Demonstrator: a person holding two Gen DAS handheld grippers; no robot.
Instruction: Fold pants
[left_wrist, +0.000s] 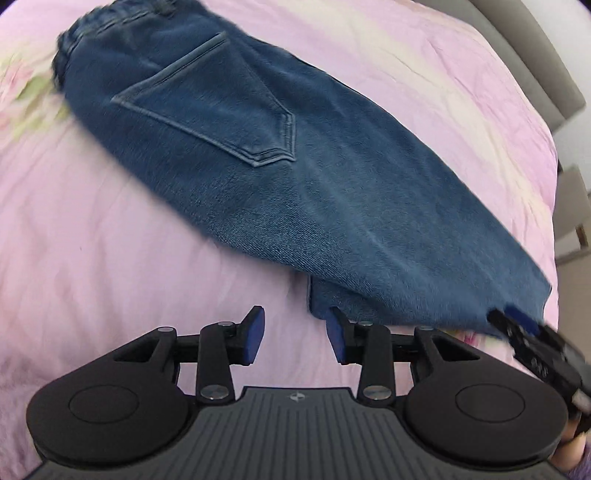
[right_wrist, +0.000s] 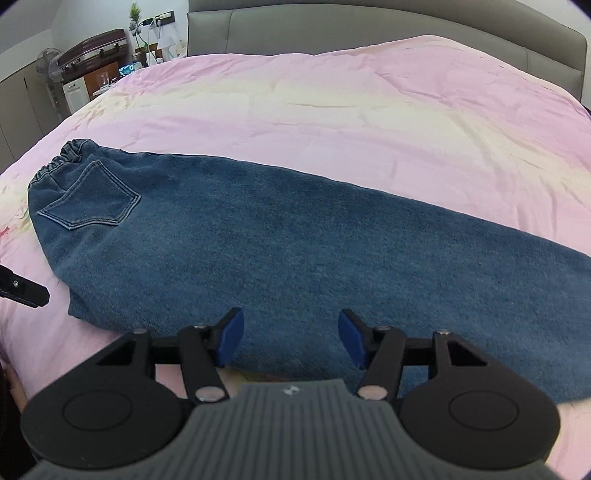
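Note:
Blue denim pants (left_wrist: 258, 155) lie flat on the pink bed cover, folded lengthwise with one leg on the other, back pocket up and elastic waistband at the far left. They also show in the right wrist view (right_wrist: 295, 251). My left gripper (left_wrist: 295, 334) is open and empty, just above the cover at the near edge of the pants. My right gripper (right_wrist: 291, 338) is open and empty, over the near edge of the leg fabric. The right gripper's fingers (left_wrist: 517, 325) show at the right of the left wrist view, at the hem end.
The pink bed cover (right_wrist: 351, 122) spreads wide beyond the pants. A grey padded headboard (right_wrist: 369, 26) stands at the far end. A bedside cabinet with clutter, a suitcase and a fan (right_wrist: 92, 70) stand at the far left off the bed.

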